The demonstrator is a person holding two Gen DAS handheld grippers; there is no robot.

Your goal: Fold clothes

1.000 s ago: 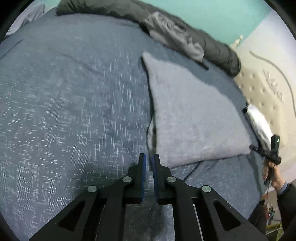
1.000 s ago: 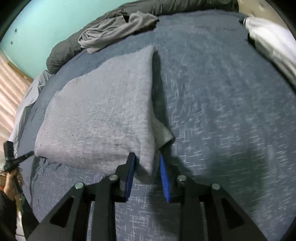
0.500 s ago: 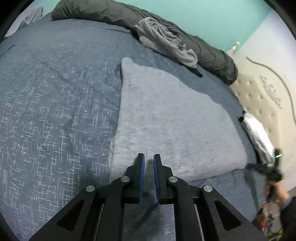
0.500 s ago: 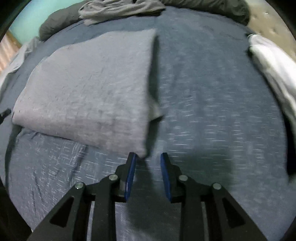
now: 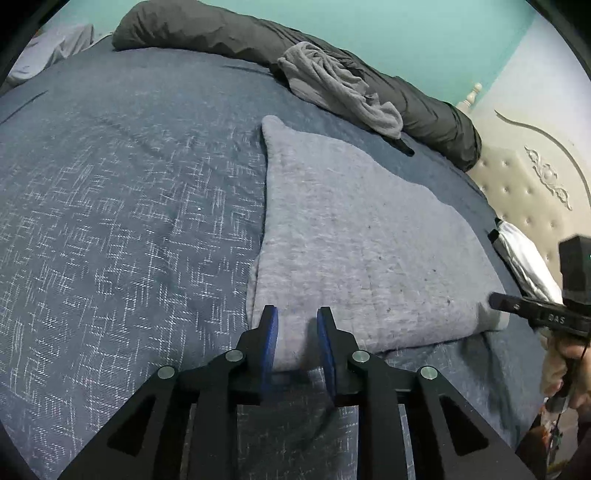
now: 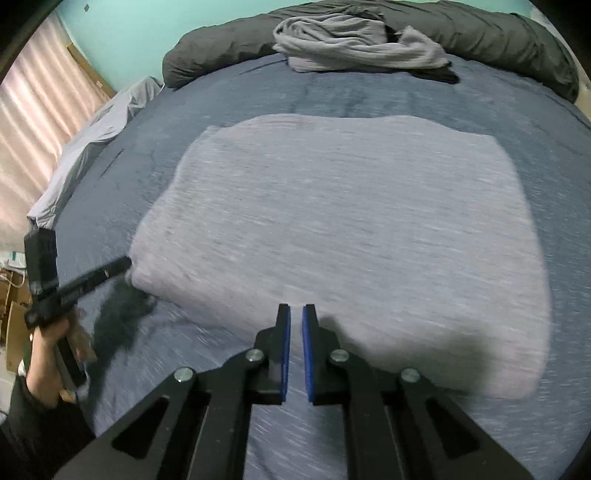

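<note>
Left claw [image 5: 293,334]: fingers parted, wider than a second ago, straddling near left edge of folded grey garment [image 5: 362,251].
Right claw [image 6: 294,339]: pads nearly closed, empty; corner held a second ago now let go.
Garment: flat rectangle mid-bed; fold seems laid.
Bed [image 5: 122,206]: blue flecked cover.
Room: crumpled grey clothes [image 6: 354,44], dark duvet [image 5: 207,29], teal wall.

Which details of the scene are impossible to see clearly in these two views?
- Right wrist view: the folded light grey knit garment is motion-blurred; its layers and seams are unreadable.
- Left wrist view: the garment's near edge lies between the left gripper fingers; contact cannot be told.
- Both views: the crumpled grey clothing pile is bunched; its type is unclear.
- Left wrist view: the white item is cut off by the image edge.
</note>
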